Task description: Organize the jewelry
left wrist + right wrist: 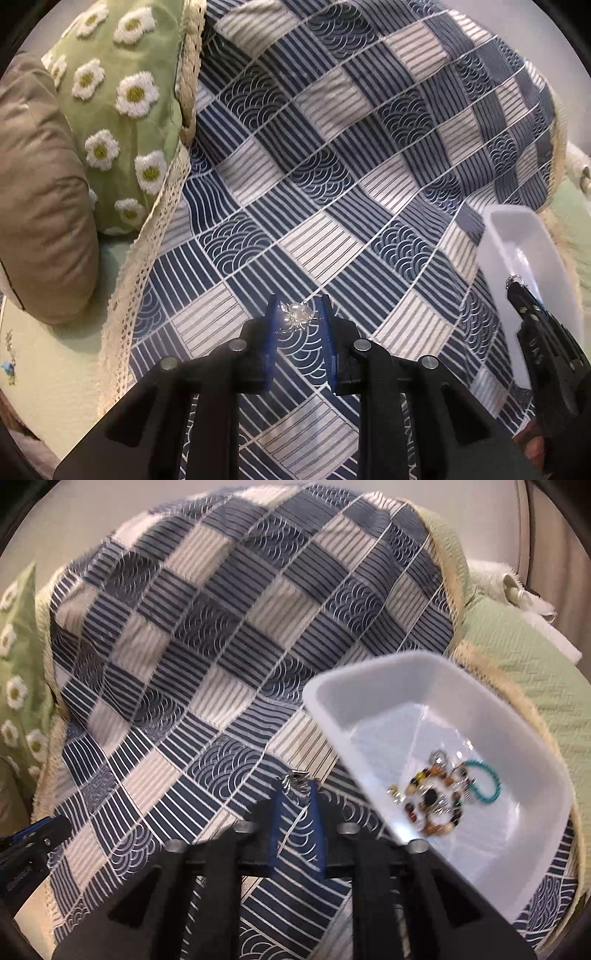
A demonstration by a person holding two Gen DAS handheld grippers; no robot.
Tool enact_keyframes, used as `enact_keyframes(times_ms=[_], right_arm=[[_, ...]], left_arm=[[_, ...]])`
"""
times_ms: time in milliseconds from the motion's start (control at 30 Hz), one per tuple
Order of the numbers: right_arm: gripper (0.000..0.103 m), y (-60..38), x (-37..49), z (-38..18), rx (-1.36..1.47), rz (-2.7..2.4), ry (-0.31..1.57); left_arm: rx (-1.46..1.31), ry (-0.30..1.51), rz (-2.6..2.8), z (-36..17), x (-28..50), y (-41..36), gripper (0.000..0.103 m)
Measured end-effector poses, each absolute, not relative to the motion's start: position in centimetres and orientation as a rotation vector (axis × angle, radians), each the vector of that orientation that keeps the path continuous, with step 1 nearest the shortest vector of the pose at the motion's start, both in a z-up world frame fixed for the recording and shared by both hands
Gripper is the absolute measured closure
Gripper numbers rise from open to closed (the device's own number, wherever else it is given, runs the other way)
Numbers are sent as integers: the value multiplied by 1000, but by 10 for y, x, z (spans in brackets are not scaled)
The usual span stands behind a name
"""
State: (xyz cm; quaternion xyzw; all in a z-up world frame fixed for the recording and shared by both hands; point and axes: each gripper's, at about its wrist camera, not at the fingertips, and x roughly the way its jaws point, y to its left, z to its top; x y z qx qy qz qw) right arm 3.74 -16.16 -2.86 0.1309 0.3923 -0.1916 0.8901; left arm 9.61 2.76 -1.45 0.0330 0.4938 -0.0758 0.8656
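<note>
My left gripper is shut on a silver pearl brooch, held between its blue pads above the blue patterned cloth. My right gripper is shut on a small silver jewelry piece at its fingertips, just left of the white bin. The bin holds a brown beaded bracelet, a turquoise bead bracelet and small silver pieces. In the left wrist view the right gripper shows at the right edge over the bin.
A green daisy pillow and a tan cushion lie left of the cloth. A lace trim edges the cloth. A green quilted bedspread lies at right. A small blue charm sits at far left.
</note>
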Motion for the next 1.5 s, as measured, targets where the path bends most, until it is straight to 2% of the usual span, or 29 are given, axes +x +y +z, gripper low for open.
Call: enact_keyframes(times_ms=[467,733,767,833,867,1167,1233,1500], right_arm=[[99,-213,24,16,400,-185,849],[97,-206,39,-11,350,-155,959],[92,-195,42,-18,313,-182,969],[62,-175,46,-33,233,-233,987],[40,-164,48,-42,181,-277,989],[38,-141,55,-100,59,-539,976],[34,-141,57,-103,31,-571,949],[34,-139,50,-100,81,-547,911]], left_arm=[[45,1002,-218,0,88,21,83],[46,1017,-222,-6,89,22,83],[45,1018,-217,-7,90,23,83],[41,1020,-206,-9,91,27,83],[39,1023,-200,-10,92,29,83],[45,1042,-166,-20,95,35,83],[57,1046,-164,-21,95,33,83],[100,1059,-162,-28,96,22,83]])
